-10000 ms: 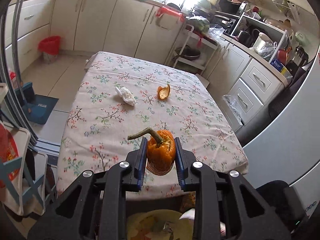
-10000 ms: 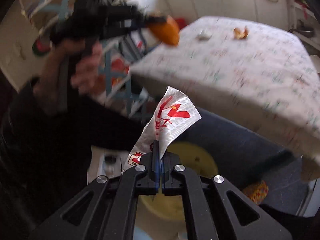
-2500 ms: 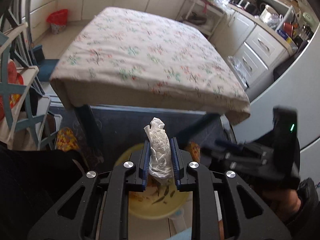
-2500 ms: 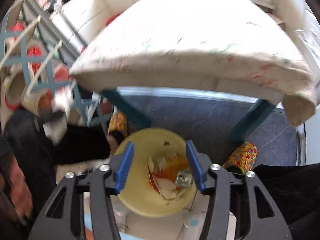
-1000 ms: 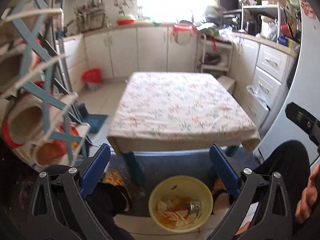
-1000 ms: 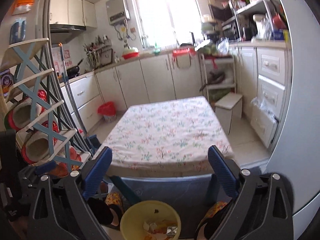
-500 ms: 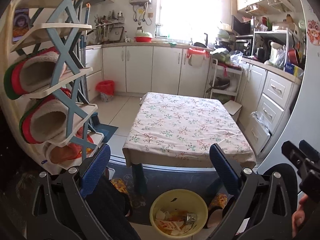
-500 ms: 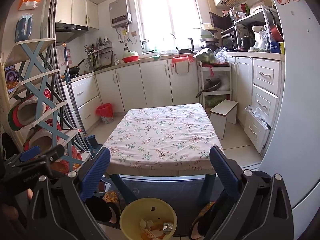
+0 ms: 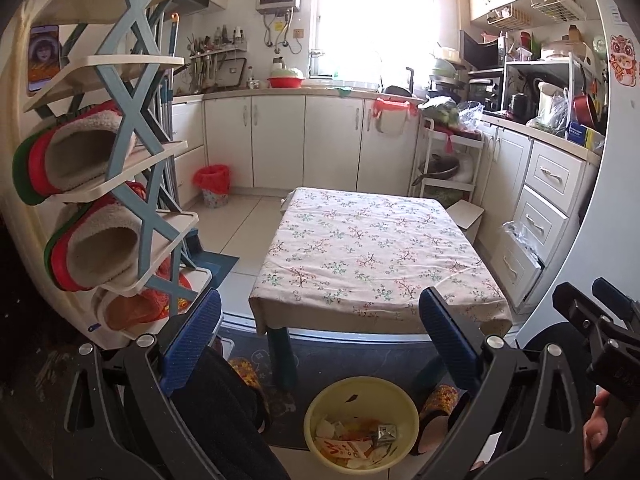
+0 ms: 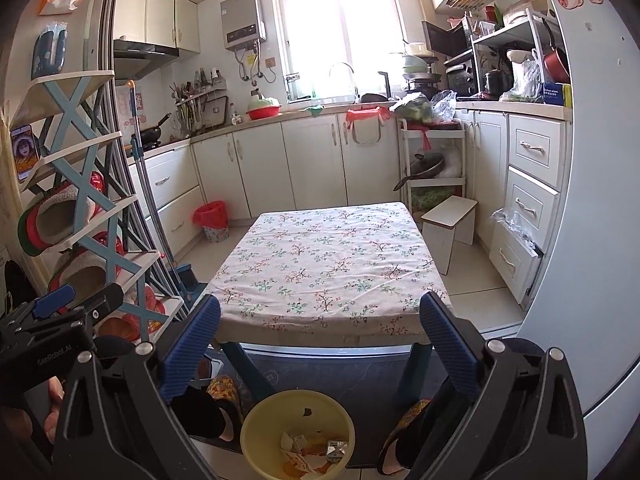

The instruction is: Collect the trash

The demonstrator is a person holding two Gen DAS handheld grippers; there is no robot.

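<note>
Below, trash point(image 9: 360, 442) fills the yellow bin point(image 9: 316, 408) beneath both wide-spread tongs point(image 9: 320, 336).

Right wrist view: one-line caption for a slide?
Open right gripper held above a yellow bin of scraps, facing a bare floral tablecloth in a kitchen.

Below and between my left gripper's fingers point(image 9: 192, 340) sits the bin point(image 9: 320, 408) with scraps point(image 9: 352, 440) in it, the table point(image 9: 376, 248) ahead between them, the shoe rack point(image 9: 120, 160) off to their left.
</note>
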